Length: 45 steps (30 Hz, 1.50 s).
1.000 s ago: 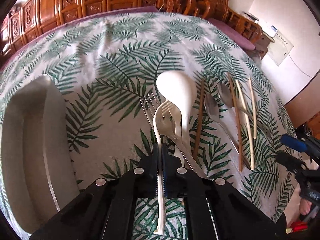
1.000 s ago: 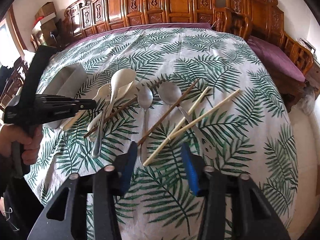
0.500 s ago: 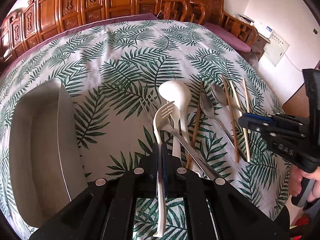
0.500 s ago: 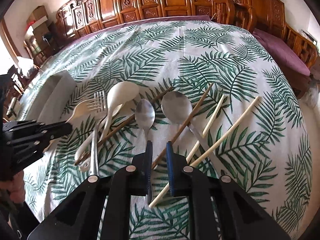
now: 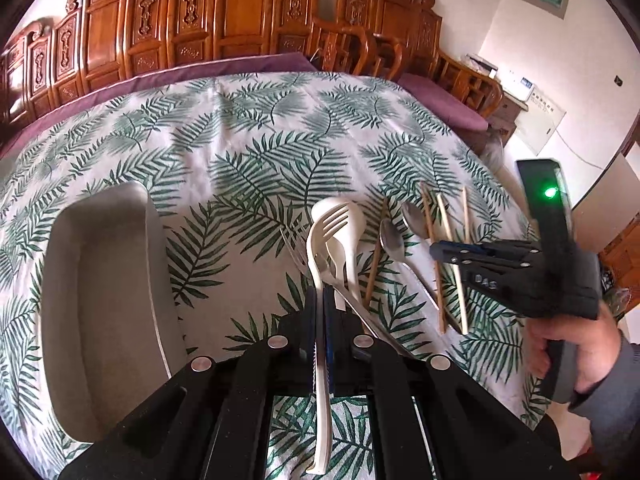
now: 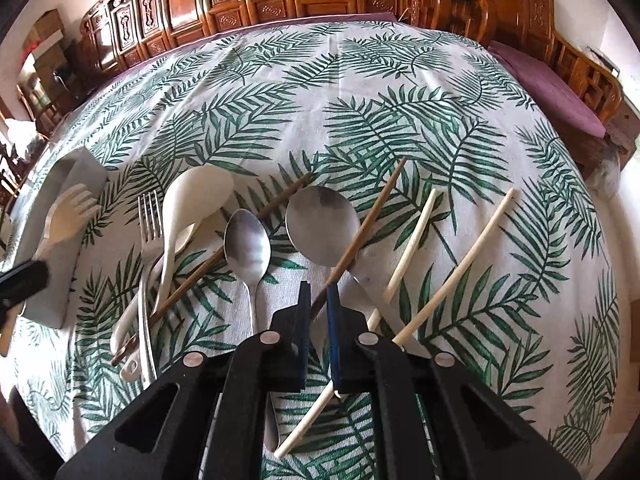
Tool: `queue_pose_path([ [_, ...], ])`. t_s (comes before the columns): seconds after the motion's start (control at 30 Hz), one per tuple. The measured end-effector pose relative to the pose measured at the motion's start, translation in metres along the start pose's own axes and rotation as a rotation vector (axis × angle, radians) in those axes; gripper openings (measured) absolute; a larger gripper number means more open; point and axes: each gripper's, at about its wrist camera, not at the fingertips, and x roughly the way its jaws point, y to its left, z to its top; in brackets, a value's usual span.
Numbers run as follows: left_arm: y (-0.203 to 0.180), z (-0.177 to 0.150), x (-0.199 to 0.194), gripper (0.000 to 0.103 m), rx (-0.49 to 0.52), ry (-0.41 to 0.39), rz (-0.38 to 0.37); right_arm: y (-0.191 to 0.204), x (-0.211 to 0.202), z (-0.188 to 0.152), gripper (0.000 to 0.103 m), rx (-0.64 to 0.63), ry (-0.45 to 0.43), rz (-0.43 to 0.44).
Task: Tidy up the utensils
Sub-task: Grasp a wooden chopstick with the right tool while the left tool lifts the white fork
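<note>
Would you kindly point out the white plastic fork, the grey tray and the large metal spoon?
white plastic fork (image 5: pixel 334 218), left wrist view, on its tines.
grey tray (image 5: pixel 100 300), left wrist view, on its bare floor.
large metal spoon (image 6: pixel 322 224), right wrist view, on its bowl.

Cream plastic fork (image 5: pixel 320 264) lifted off the cloth, tines forward, beside grey oblong tray (image 5: pixel 100 288). Lay fanned on the leaf-print cloth: white ladle-spoon (image 6: pixel 188 216), steel fork (image 6: pixel 149 240), two steel spoons (image 6: pixel 248 248), dark chopsticks (image 6: pixel 360 236) crossing them, pale chopsticks (image 6: pixel 456 264) rightmost.

Bare tablecloth (image 5: pixel 224 236) separates the tray (image 5: pixel 96 320) from crowded, overlapping utensils (image 6: pixel 256 240).
</note>
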Motion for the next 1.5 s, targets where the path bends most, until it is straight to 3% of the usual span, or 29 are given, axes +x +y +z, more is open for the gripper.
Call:
queue_pose_path([
  [0.13, 0.002, 0.003, -0.013, 0.003, 0.007, -0.022, 0.006, 0.005, 0.000, 0.000, 0.009, -0.015, -0.005, -0.017],
  [0.2, 0.005, 0.003, -0.018, 0.003, 0.005, -0.032, 0.009, 0.006, -0.003, -0.001, 0.001, -0.019, -0.008, -0.019],
  [0.6, 0.015, -0.002, -0.030, 0.003, -0.007, -0.046, 0.007, 0.001, -0.012, 0.001, 0.002, 0.027, 0.002, -0.035],
  [0.63, 0.015, -0.002, -0.031, 0.003, -0.008, -0.048, 0.005, 0.000, -0.011, 0.003, 0.005, 0.038, 0.006, -0.037],
  [0.67, 0.015, -0.003, -0.032, 0.003, -0.008, -0.050, 0.006, 0.000, -0.011, 0.003, 0.018, 0.048, 0.006, -0.032],
  [0.7, 0.016, -0.003, -0.032, 0.003, -0.009, -0.051, 0.005, -0.001, -0.011, 0.004, 0.037, 0.060, 0.003, -0.023],
  [0.73, 0.016, -0.004, -0.032, 0.003, -0.011, -0.051, 0.004, -0.001, -0.011, 0.005, 0.047, 0.071, -0.002, -0.018],
  [0.77, 0.017, -0.004, -0.033, 0.003, -0.013, -0.052, 0.004, -0.001, -0.012, 0.006, 0.056, 0.082, -0.014, -0.016],
  [0.8, 0.018, -0.004, -0.033, 0.003, -0.014, -0.052, 0.004, -0.001, -0.011, 0.006, 0.056, 0.090, -0.014, -0.011],
  [0.87, 0.020, -0.005, -0.033, 0.003, -0.016, -0.052, 0.005, 0.000, -0.005, 0.008, 0.053, 0.106, 0.008, 0.013],
  [0.9, 0.021, -0.005, -0.033, 0.003, -0.017, -0.052, 0.006, 0.000, -0.002, 0.009, 0.042, 0.106, 0.016, 0.016],
  [1.0, 0.024, -0.006, -0.033, 0.003, -0.020, -0.051, 0.006, 0.002, 0.007, 0.009, 0.023, 0.108, 0.045, 0.010],
  [1.2, 0.028, -0.007, -0.034, 0.003, -0.024, -0.051, 0.006, 0.010, 0.016, 0.015, 0.016, 0.062, 0.056, -0.066],
  [1.5, 0.036, -0.005, -0.040, 0.003, -0.036, -0.063, 0.017, -0.001, -0.002, 0.008, 0.006, 0.057, 0.051, -0.053],
])
